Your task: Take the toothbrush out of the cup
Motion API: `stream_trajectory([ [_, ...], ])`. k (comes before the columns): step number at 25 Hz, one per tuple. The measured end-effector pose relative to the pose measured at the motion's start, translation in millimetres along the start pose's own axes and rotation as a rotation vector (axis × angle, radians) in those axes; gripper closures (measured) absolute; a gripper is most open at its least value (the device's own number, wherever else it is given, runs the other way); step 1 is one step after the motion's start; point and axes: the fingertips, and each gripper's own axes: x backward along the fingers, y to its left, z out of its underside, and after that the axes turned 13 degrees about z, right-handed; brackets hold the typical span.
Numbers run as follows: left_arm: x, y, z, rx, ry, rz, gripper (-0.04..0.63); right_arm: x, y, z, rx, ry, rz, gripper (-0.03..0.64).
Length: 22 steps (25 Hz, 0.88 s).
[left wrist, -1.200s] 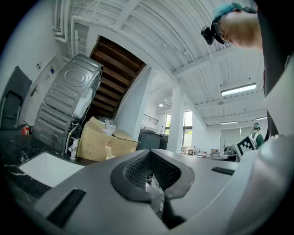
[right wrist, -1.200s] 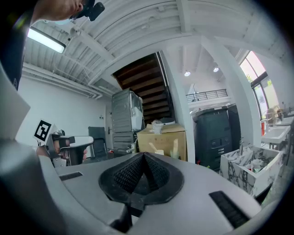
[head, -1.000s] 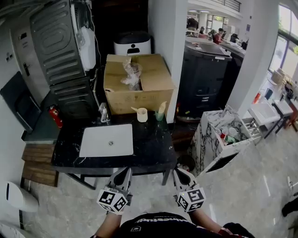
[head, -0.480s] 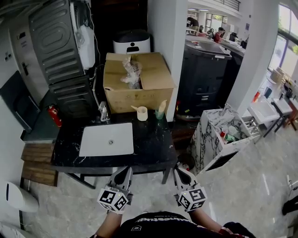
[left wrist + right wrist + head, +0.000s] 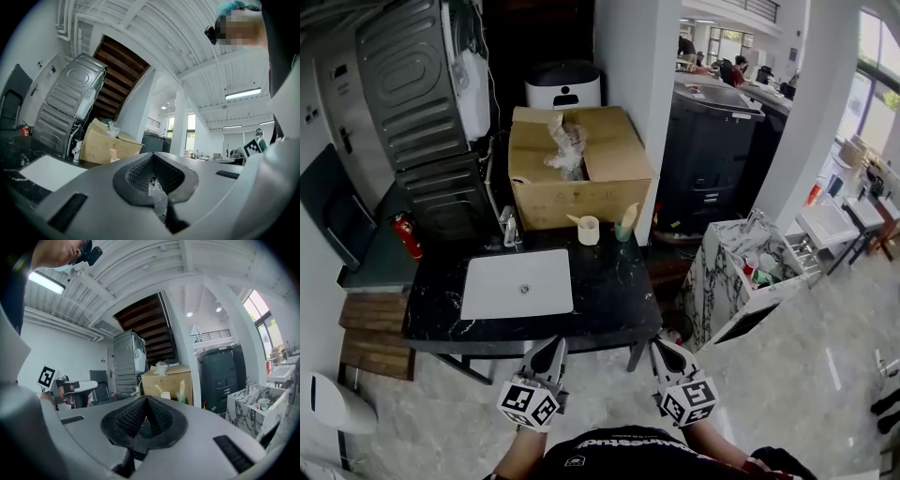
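Observation:
A cream cup (image 5: 589,231) stands at the back of the black marble counter (image 5: 609,291), with a pale toothbrush (image 5: 573,220) leaning out of it to the left. The same cup (image 5: 165,395) shows far off in the right gripper view. My left gripper (image 5: 552,347) and right gripper (image 5: 661,347) hover side by side just in front of the counter's near edge, well short of the cup. Both are shut with nothing in them, as their own views show for the left gripper (image 5: 153,161) and the right gripper (image 5: 146,401).
A white sink basin (image 5: 517,283) fills the counter's left half, with a faucet (image 5: 508,228) behind it. A green cup (image 5: 623,231) stands right of the cream one. A cardboard box (image 5: 577,173) sits behind, a marble cabinet (image 5: 727,291) to the right.

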Motion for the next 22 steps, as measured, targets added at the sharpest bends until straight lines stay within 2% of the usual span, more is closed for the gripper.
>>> stream_trajectory([
  [12,12.6,20.0,4.4,0.01,0.003,0.044,0.581,0.5,15.8,6.4,-0.017,-0.012,0.065,0.58],
  [17,-3.7,32.3,13.2,0.021,0.006,0.048,0.581,-19.7,6.3,7.3,-0.021,-0.021,0.072,0.581],
  [22,-39.1,59.8,11.1,0.009,0.004,0.035,0.581,-67.1,-11.6,-1.7,-0.026,-0.036,0.056,0.58],
])
